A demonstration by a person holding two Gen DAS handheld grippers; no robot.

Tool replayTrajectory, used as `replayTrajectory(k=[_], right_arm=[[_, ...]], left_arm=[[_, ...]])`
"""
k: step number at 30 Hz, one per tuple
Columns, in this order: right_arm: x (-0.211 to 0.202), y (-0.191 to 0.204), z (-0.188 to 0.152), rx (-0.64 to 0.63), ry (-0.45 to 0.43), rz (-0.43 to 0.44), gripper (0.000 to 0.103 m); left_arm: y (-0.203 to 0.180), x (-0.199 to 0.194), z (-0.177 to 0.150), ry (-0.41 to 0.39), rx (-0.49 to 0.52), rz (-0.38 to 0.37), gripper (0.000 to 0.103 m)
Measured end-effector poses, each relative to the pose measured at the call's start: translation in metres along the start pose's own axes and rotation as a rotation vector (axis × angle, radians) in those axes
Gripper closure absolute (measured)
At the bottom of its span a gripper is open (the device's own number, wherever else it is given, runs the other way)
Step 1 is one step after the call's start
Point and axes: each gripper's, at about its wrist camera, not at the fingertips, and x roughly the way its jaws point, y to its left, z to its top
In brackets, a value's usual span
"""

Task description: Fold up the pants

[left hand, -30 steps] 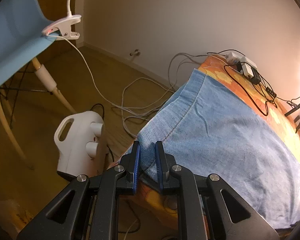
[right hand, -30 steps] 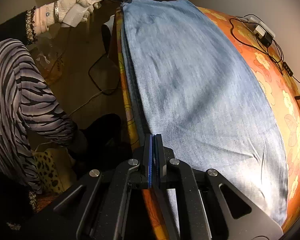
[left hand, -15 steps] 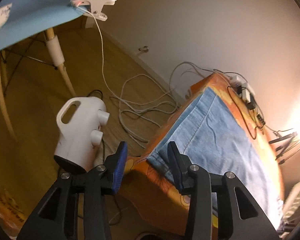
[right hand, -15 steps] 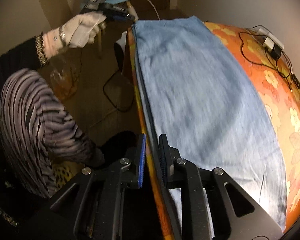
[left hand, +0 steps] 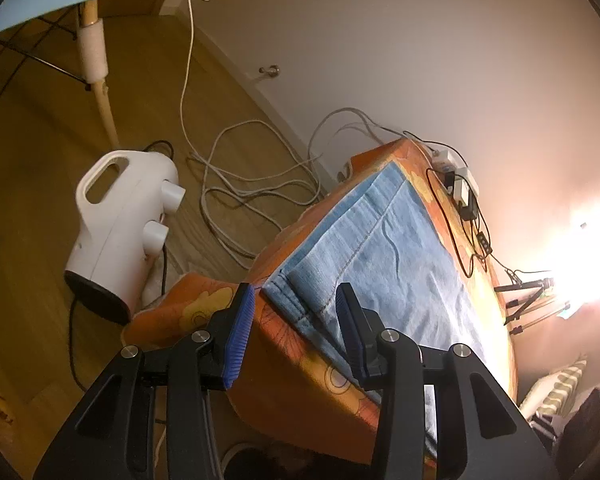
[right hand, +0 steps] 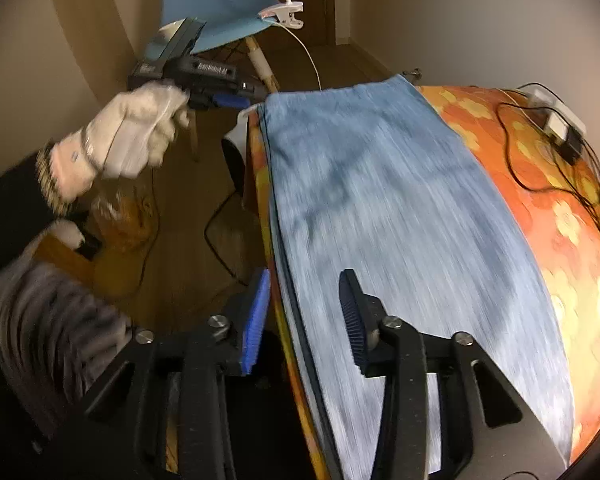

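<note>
Both tongs are off the cloth now. The left gripper [left hand: 296, 312] hovers with its blue pads [left hand: 242, 332] standing apart and nothing pinched between them; its jaws have just been opening, and the corner of the pants [left hand: 392, 264] shows in the gap beyond, lying free on the table. The right gripper [right hand: 304, 312] tells the same story: pads parted, jaws just been opening, the long folded edge of the pants visible past them but not clamped.

The pants [right hand: 400, 232] lie flat in a long light-blue denim strip on the orange flowered tablecloth [right hand: 548, 208], doubled over, with the stacked layers showing as dark lines along the edge at 9 o'clock in the right wrist view. The strip runs from 6 o'clock up toward 12, where its far end reaches the table's end.

At 10 o'clock in that view a white-gloved left hand [right hand: 136, 140] grips the other tool, whose blue pad tip sits just beside the far corner of the denim — touching or not, I cannot tell.

In the left wrist view a white heater [left hand: 120, 220] stands on the wooden floor at 9 o'clock, loose white cables [left hand: 252, 176] coil toward 12, and a power strip [left hand: 460, 188] with black leads rests on the cloth at 2 o'clock.
</note>
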Motion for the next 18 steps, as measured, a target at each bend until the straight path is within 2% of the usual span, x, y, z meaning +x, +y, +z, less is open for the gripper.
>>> replayTrajectory(k=[9,18], right_arm=[[0.072,0.023,0.065,-0.026,0.005,0.013,0.064],[0.131,0.046,0.106,-0.113,0.046,-0.015,0.063]], left_arm=[[0.002,-0.003,0.003,0.005,0.009,0.014,0.063],[0.002,0.0,0.005,0.018,0.012,0.008,0.063]])
